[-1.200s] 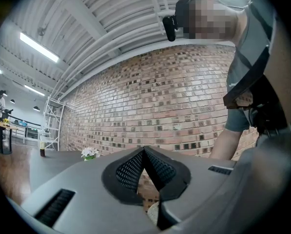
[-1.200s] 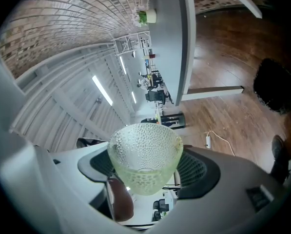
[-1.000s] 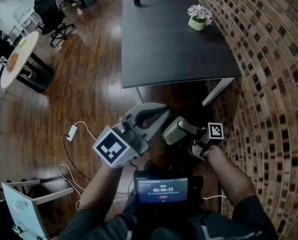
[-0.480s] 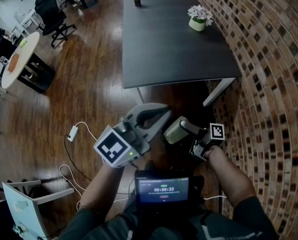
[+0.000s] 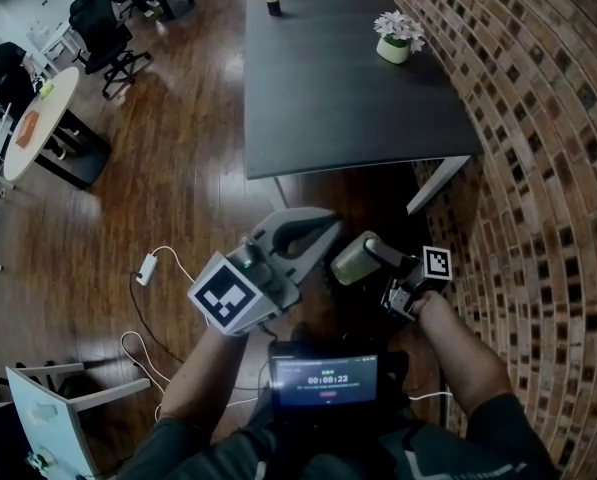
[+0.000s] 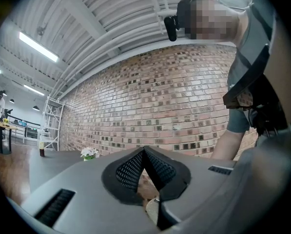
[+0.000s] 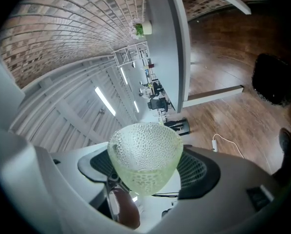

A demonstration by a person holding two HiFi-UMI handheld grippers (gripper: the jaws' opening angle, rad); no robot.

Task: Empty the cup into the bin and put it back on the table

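Two grippers sit side by side at lower centre of the head view, above your screen (image 5: 323, 378). Your right gripper (image 7: 147, 168) has its jaws set wide and clamped on the cup (image 7: 144, 147), one pad pressing each side. The cup is tilted and held off the table (image 5: 348, 88), which fills the upper centre of the head view. Your left gripper (image 6: 144, 151) has its pads meeting at the tips, with nothing between them. Only the head view shows both grippers together and the screen. Only the right gripper view shows the cup's dimpled, pale green glass. The left gripper view faces the brick wall (image 6: 150, 106).
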